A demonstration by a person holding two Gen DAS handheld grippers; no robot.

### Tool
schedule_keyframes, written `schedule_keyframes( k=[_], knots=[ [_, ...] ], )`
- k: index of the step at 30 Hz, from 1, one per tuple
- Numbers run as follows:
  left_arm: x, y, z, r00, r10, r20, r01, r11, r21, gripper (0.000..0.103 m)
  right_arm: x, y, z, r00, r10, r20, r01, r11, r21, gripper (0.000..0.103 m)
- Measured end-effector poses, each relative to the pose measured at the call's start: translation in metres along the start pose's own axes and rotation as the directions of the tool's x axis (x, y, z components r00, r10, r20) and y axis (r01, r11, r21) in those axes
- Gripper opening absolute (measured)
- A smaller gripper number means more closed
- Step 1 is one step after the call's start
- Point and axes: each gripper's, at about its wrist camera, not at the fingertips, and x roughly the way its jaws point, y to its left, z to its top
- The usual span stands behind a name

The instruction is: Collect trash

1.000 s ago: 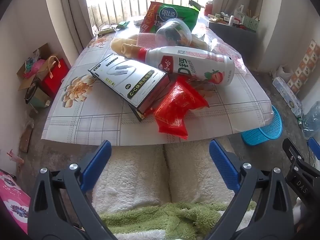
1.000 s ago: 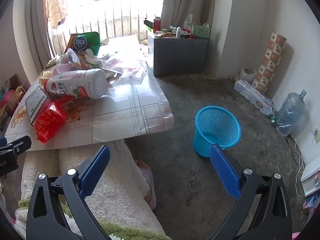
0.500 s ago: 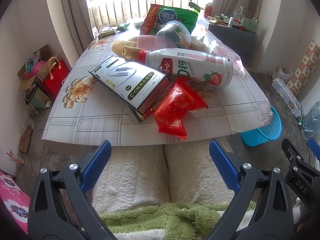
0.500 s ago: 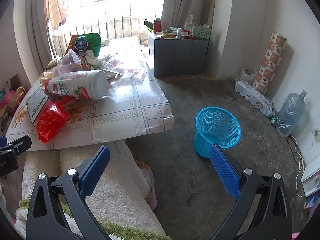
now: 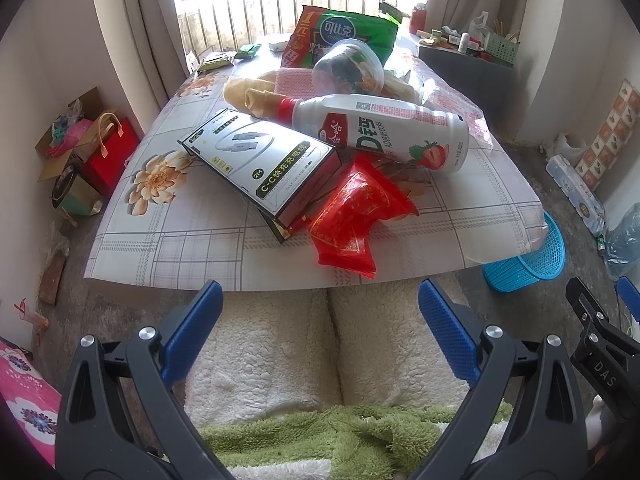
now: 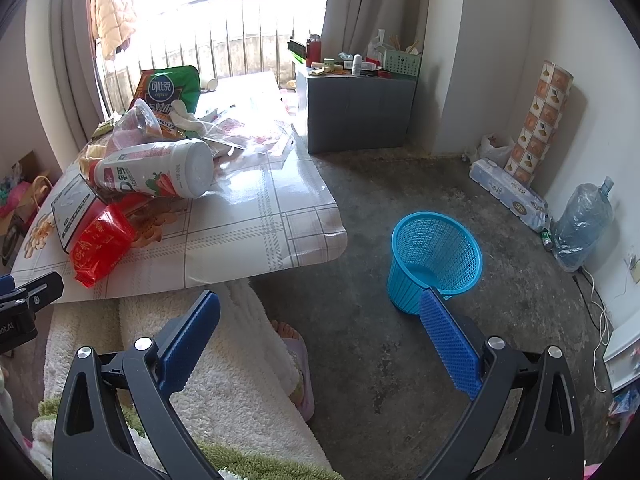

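Note:
Trash is piled on a low table (image 5: 180, 240): a red wrapper (image 5: 354, 216) nearest the front edge, a black-and-white cable box (image 5: 262, 164), a white strawberry drink bottle (image 5: 384, 130) lying on its side, a clear plastic cup (image 5: 347, 67) and a green snack bag (image 5: 346, 36). A blue mesh basket (image 6: 434, 258) stands on the floor right of the table. My left gripper (image 5: 320, 312) is open, short of the table's front edge, above a person's white fleece-covered legs. My right gripper (image 6: 320, 320) is open over the floor, left of the basket, holding nothing.
A grey cabinet (image 6: 356, 114) with small items stands behind the table. A big water jug (image 6: 584, 224) and a pack of rolls (image 6: 508, 194) line the right wall. Red bags and boxes (image 5: 96, 148) sit on the floor left of the table. A foot in a slipper (image 6: 294, 344) rests below.
The left wrist view has drifted slightly, so the table pile sits a little nearer. Both grippers stay open; nothing on the table has moved.

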Motion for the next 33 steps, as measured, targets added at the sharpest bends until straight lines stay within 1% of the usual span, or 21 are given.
schedule_keyframes(
  k=[11,33],
  knots=[
    [0.0044,0.0029,0.0012,1.0,0.013,-0.005,-0.013,1.0,-0.009,0.094,0.0002,0.002,-0.0004,1.0,0.007,0.009,-0.007,1.0,0.002,0.097],
    [0.0046,0.0034,0.0009,1.0,0.013,-0.005,-0.013,1.0,-0.008,0.094,0.0006,0.0007,-0.0009,1.0,0.008,0.01,-0.008,1.0,0.004,0.097]
  ],
)
